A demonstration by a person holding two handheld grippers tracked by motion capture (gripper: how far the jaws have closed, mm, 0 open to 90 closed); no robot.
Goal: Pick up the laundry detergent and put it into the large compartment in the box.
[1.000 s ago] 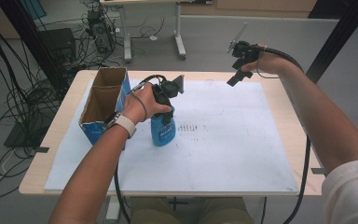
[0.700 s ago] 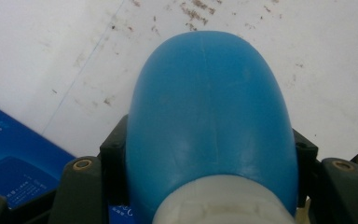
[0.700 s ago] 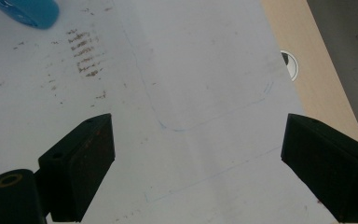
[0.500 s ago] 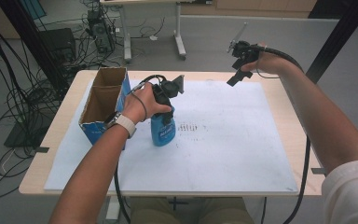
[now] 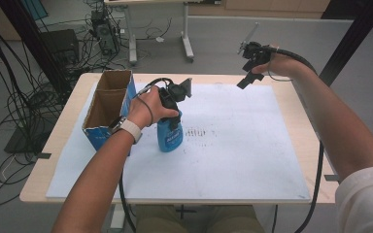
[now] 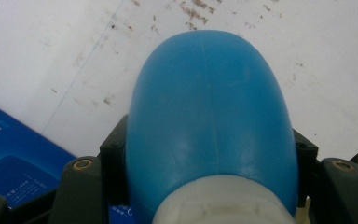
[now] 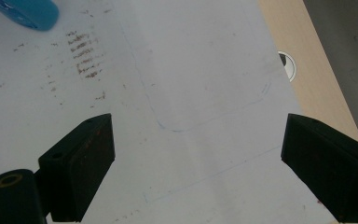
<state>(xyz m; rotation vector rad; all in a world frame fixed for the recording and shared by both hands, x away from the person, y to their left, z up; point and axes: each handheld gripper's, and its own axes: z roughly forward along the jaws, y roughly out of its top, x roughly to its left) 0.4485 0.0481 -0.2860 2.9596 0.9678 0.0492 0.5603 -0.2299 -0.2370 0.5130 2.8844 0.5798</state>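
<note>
My left claw is clamped on the blue bottle, which stands upright on the white mat just right of the cardboard box. In the left gripper view the jaws press both sides of it, just below its white neck. My right claw hangs open over the far right corner, well apart, so the left hand is the nearer.
</note>
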